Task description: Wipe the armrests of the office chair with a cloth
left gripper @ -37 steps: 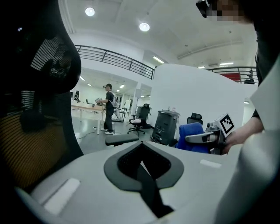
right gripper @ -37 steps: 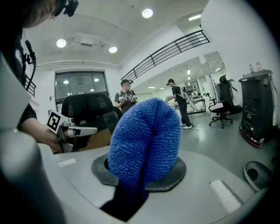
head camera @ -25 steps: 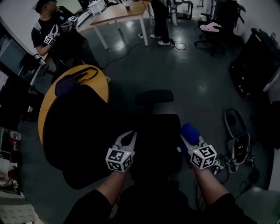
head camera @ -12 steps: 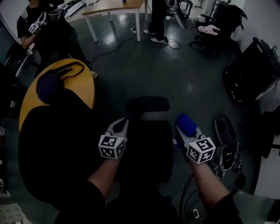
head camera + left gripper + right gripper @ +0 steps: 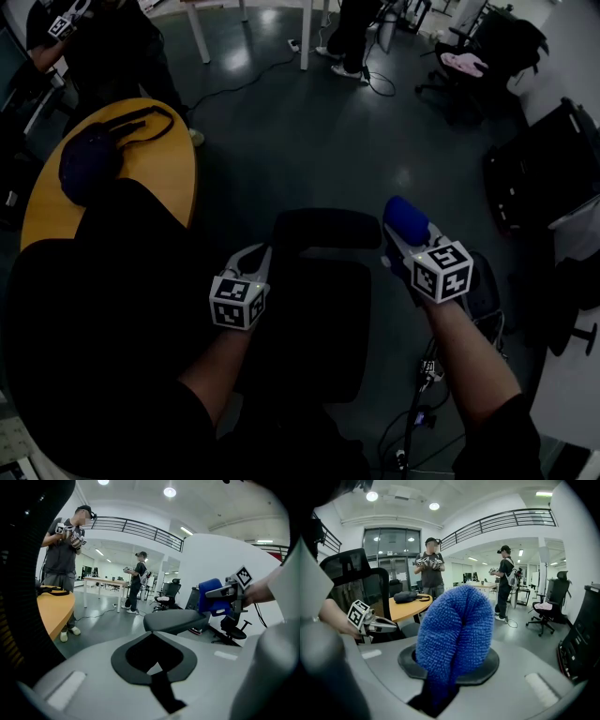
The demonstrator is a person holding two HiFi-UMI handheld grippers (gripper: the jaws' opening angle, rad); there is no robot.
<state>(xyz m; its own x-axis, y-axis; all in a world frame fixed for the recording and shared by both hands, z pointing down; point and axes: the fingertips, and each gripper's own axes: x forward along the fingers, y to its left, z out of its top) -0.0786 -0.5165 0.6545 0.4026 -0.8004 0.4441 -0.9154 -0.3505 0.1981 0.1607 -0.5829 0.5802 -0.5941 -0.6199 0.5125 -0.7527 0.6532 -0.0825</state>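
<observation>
Blue cloth (image 5: 457,630) is bunched in a fat fold and clamped in the right gripper's (image 5: 412,239) jaws, so a padded face sticks out for wiping. It sits just beside the right end of the black armrest (image 5: 321,228); I can't tell whether they touch. The left gripper (image 5: 248,274) has its jaws closed on nothing and hovers near the armrest's left end, probably to steady the office chair (image 5: 319,323). My read is that wiping hasn't started yet.

The armrest's top is bare along its whole length. There's open floor (image 5: 300,122) beyond it. The yellow worktop (image 5: 159,173) with a dark bag (image 5: 89,164) sits off to the left, apart from the chair. Cables (image 5: 417,412) lie near the right forearm and are a snag risk.
</observation>
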